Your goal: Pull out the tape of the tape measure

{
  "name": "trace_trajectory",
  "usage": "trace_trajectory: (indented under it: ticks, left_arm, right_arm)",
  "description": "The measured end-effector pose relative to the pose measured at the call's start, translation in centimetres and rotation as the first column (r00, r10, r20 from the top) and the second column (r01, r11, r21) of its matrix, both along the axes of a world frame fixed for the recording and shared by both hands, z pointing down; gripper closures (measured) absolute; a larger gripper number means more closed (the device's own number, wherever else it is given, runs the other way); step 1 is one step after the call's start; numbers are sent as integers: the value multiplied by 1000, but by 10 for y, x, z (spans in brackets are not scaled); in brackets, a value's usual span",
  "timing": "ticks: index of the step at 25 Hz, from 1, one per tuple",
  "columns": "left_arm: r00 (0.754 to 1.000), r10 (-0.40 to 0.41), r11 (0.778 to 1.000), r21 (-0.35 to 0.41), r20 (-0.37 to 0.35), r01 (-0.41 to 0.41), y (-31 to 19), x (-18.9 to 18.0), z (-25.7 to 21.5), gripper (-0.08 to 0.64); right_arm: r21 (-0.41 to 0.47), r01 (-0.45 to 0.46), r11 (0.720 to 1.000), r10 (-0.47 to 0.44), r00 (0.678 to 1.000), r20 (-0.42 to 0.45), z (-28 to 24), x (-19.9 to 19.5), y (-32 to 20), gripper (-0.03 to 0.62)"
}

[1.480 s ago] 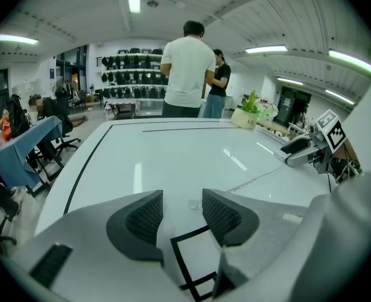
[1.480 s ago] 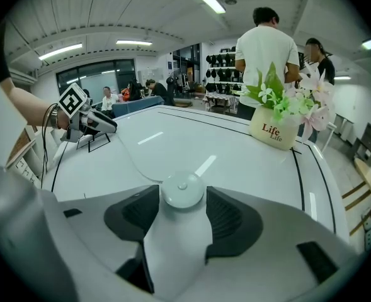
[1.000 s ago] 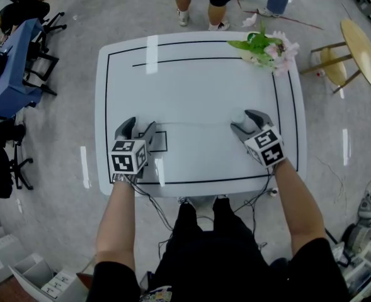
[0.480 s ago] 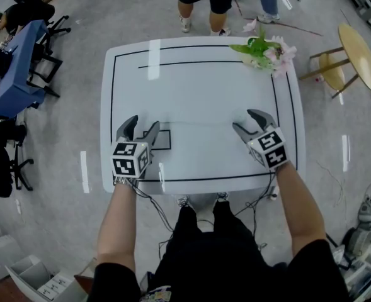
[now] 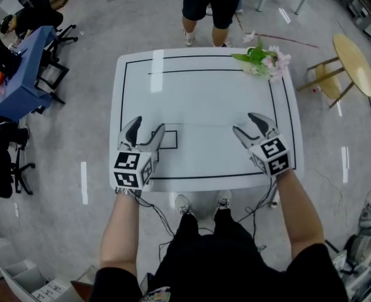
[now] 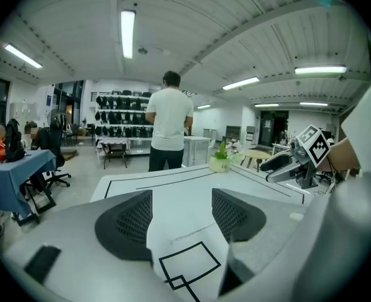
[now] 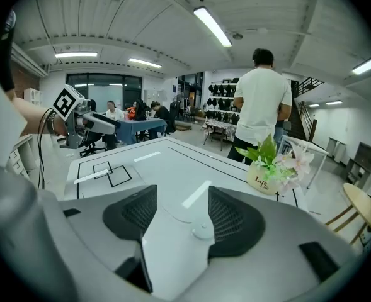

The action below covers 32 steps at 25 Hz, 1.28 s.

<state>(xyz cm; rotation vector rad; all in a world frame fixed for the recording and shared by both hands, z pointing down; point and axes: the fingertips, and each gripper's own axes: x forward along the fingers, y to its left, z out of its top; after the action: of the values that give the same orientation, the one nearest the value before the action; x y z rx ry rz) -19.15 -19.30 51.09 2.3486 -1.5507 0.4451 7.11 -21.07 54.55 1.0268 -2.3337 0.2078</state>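
A small white round thing (image 7: 201,229), perhaps the tape measure, lies on the white table (image 5: 204,93) between the jaws of my right gripper (image 7: 182,219); I cannot make it out in the head view. A faint thin line (image 5: 198,126) runs across the table between the two grippers, also faint in the left gripper view as a thin line (image 6: 191,231). My left gripper (image 5: 146,128) hovers open over a black square outline (image 5: 167,139), nothing between its fingers. My right gripper (image 5: 245,123) stands open near the table's right side, gripping nothing.
A flower pot (image 5: 262,59) stands at the table's far right corner. A person (image 5: 213,5) stands at the far edge. A round wooden stool (image 5: 352,55) is on the right; a blue table (image 5: 21,74) and chairs are on the left.
Both grippers stayed open and drew slightly back toward the table's front edge. The head view shifted, so the table sits lower and further right in the frame.
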Motion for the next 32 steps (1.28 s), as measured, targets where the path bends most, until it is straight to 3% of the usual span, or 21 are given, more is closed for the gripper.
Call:
trace_trajectory:
  ticks: [9, 20, 27, 32]
  left_arm:
    - [999, -7, 989, 149, -41, 13, 51, -14, -81, 281]
    - [997, 70, 947, 317, -42, -53, 102, -23, -162, 304]
    - [992, 111, 919, 386, -60, -79, 127, -29, -198, 432]
    - [986, 140, 912, 398, -90, -94, 144, -32, -205, 548]
  right_arm:
    - [123, -45, 991, 32, 994, 106, -84, -20, 36, 344]
    - [300, -106, 948, 46, 978, 202, -183, -45, 90, 368]
    - [364, -168, 916, 75, 964, 256, -222, -51, 119, 405]
    - [403, -212, 890, 101, 955, 279, -240, -54, 141, 491]
